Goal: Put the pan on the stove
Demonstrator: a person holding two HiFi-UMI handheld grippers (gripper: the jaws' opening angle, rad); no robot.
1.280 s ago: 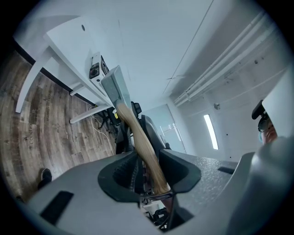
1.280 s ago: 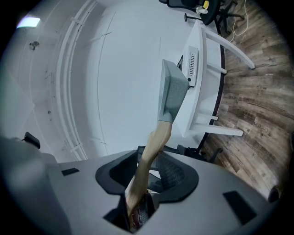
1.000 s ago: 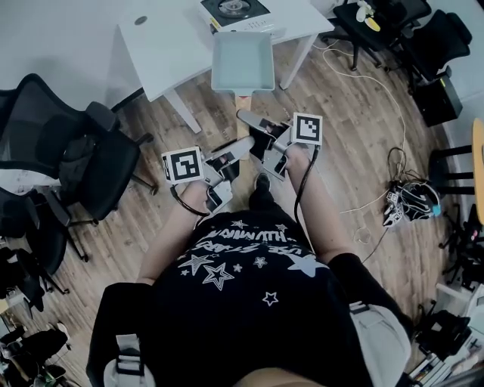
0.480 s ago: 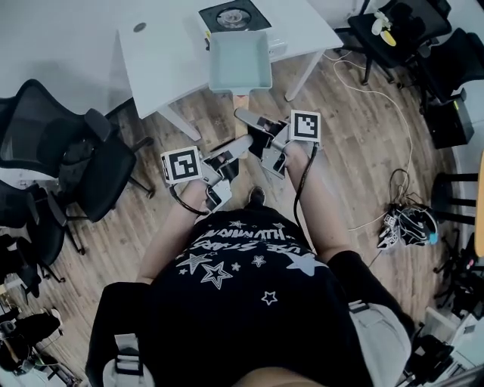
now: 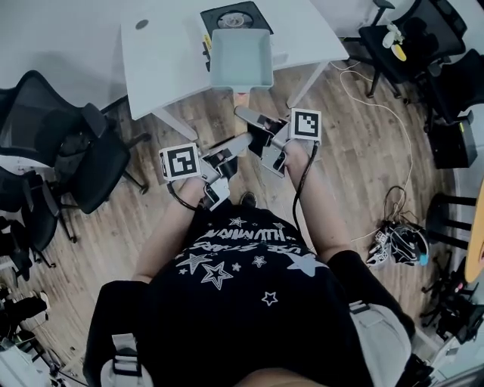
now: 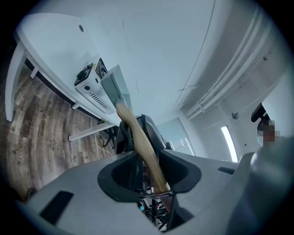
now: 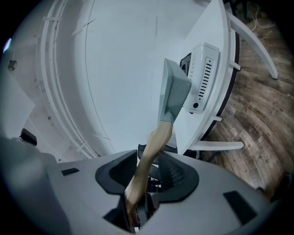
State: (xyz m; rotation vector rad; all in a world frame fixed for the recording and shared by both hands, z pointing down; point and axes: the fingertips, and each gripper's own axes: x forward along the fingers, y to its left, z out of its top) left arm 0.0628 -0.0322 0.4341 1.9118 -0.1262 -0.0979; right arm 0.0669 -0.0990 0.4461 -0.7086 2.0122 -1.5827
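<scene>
A pale green square pan (image 5: 240, 59) with a wooden handle (image 5: 240, 99) hangs level over the front of the white table (image 5: 162, 60). Its far rim reaches the front of the small white stove (image 5: 231, 15). Both grippers clamp the handle from opposite sides. The left gripper (image 5: 238, 143) is shut on the handle (image 6: 140, 147), with the pan (image 6: 115, 85) and stove (image 6: 89, 80) ahead. The right gripper (image 5: 251, 119) is shut on the handle (image 7: 147, 160) too, the pan (image 7: 173, 89) just short of the stove (image 7: 202, 75).
Black office chairs (image 5: 83, 159) stand at the left, more chairs (image 5: 408, 45) at the upper right. A cable bundle (image 5: 397, 242) lies on the wooden floor at the right. White table legs (image 5: 174, 121) slant down in front of me.
The table and stove have drawn nearer and lower in the head view. The pan, held the same way by both grippers, has moved forward over the table up to the stove's front.
</scene>
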